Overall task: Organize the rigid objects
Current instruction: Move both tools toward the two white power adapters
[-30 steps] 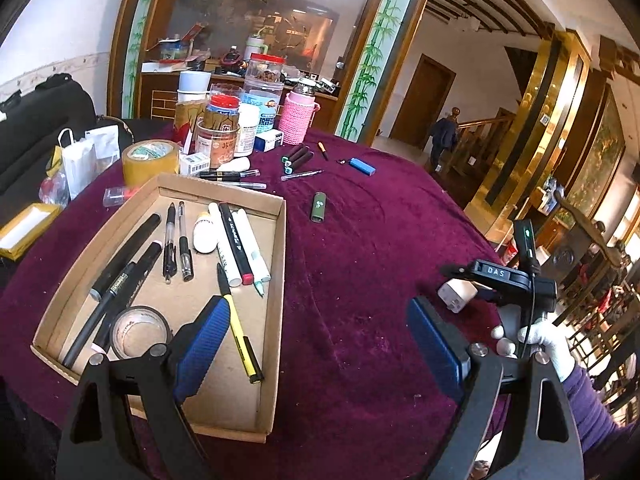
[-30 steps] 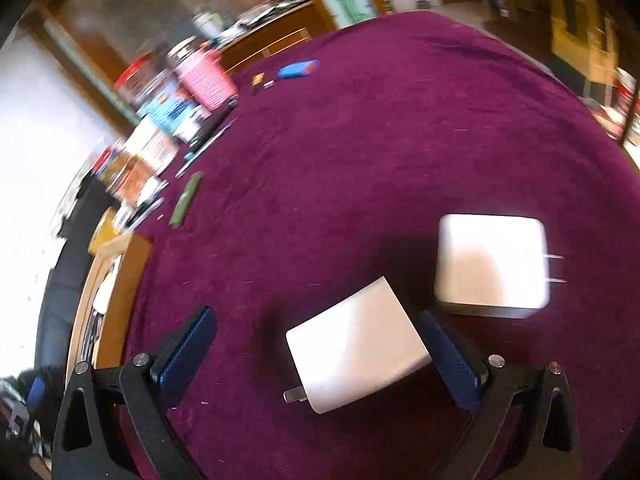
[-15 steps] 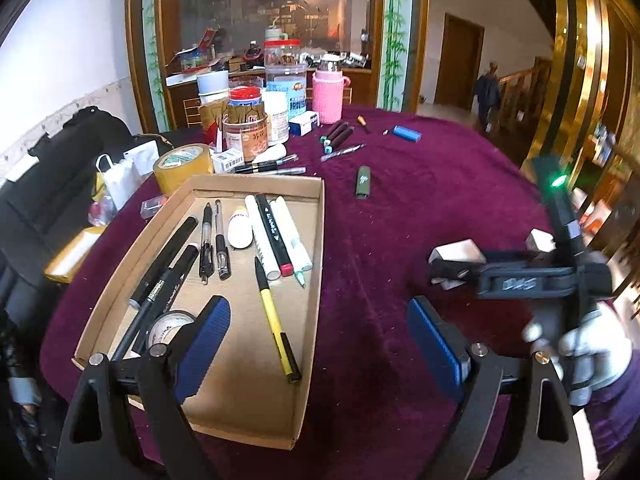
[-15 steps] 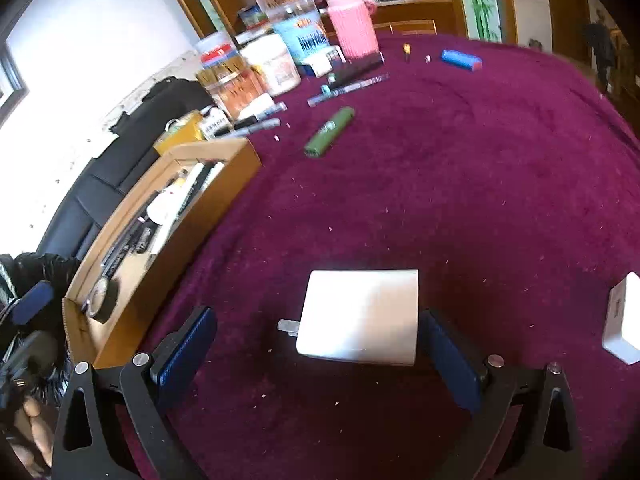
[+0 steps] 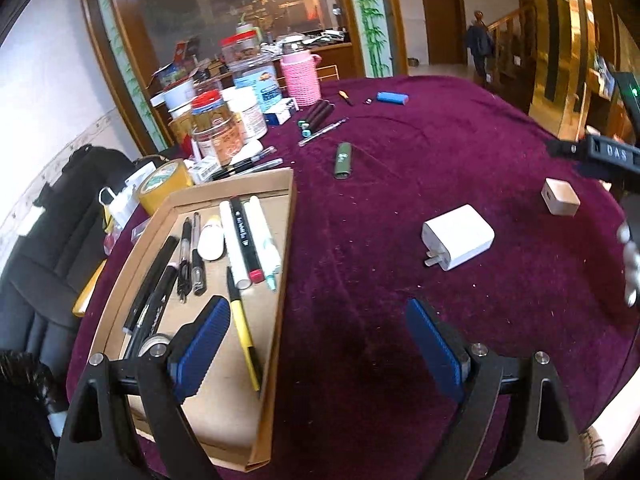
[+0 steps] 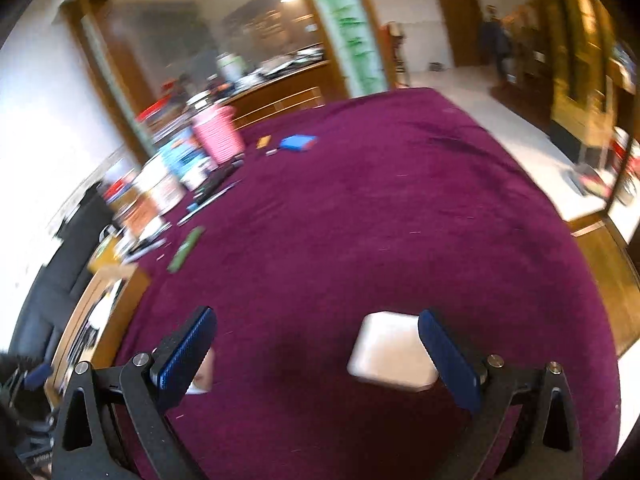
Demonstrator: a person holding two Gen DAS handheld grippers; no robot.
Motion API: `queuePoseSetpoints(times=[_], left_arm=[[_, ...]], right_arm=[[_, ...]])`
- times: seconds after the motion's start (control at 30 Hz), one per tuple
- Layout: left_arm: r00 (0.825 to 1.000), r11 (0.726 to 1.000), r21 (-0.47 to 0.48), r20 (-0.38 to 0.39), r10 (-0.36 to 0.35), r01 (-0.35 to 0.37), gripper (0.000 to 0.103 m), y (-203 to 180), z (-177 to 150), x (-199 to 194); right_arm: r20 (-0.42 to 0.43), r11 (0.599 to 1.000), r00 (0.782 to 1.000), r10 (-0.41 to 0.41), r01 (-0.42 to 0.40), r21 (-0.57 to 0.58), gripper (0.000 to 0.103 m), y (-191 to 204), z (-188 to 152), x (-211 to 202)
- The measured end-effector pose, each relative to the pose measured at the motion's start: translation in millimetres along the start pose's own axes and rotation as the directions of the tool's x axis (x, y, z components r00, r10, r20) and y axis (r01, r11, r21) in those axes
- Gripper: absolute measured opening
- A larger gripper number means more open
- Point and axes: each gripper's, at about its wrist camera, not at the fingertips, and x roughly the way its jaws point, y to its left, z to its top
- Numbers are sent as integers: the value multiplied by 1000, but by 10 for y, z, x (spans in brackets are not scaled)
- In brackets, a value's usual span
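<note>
Right claw (image 6: pixel 316 354) blurs charger (image 6: pixel 394 352); left view sharp

Hotel/restaurant lobby: gilt pillars (image 5: pixel 560 40), staircase (image 5: pixel 508 32), velvet-clothed table (image 5: pixel 440 152)

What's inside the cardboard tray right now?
The cardboard tray holds black pens, white markers, a white tube and a yellow pen. A tape roll is partly hidden behind the left claw, which covers the near end.
</note>
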Motion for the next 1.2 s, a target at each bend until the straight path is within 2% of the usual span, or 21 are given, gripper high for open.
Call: queuePoseSetpoints(times=[0.23, 0.4, 0.47, 0.6, 0.77, 0.87, 0.9, 0.97, 1.03, 1.1, 1.2], left_arm=[[999, 999, 45, -26, 19, -18, 89, -164, 46, 75], [998, 998, 59, -54, 14, -11, 89, -254, 54, 174], [997, 998, 57, -68, -18, 22, 89, -287, 65, 232], [990, 989, 69, -68, -126, 131, 89, -332, 135, 338], [981, 979, 83, -63, -184, 189, 89, -375, 327, 489], [978, 970, 125, -44, -204, 208, 89, -465, 430, 582], [976, 965, 142, -49, -214, 219, 89, -505, 463, 620], [955, 938, 184, -73, -286, 295, 89, -620, 540, 713], [943, 913, 234, -89, -321, 333, 89, -729, 587, 802], [940, 896, 282, -116, -322, 342, 89, -833, 605, 920], [924, 866, 325, -182, -338, 381, 89, -998, 574, 1083]], right_arm=[[30, 990, 998, -50, 46, 134, 102, -556, 16, 109], [28, 973, 999, -16, 9, 231, 102, -789, 15, 130], [28, 972, 1000, -15, 8, 235, 102, -801, 7, 126], [10, 970, 1000, -6, 4, 242, 102, -803, -10, 148], [-9, 969, 1000, 11, -9, 249, 102, -819, -40, 184], [-15, 969, 1000, 13, -9, 245, 102, -816, -45, 206], [-16, 971, 1000, 10, -6, 240, 102, -809, -45, 212], [-19, 973, 1000, 3, 1, 229, 102, -793, -46, 225], [-22, 976, 1000, -8, 13, 215, 102, -773, -48, 235], [-25, 979, 1000, -16, 21, 204, 102, -759, -44, 250], [-24, 980, 1000, -18, 23, 200, 102, -758, -45, 257]])
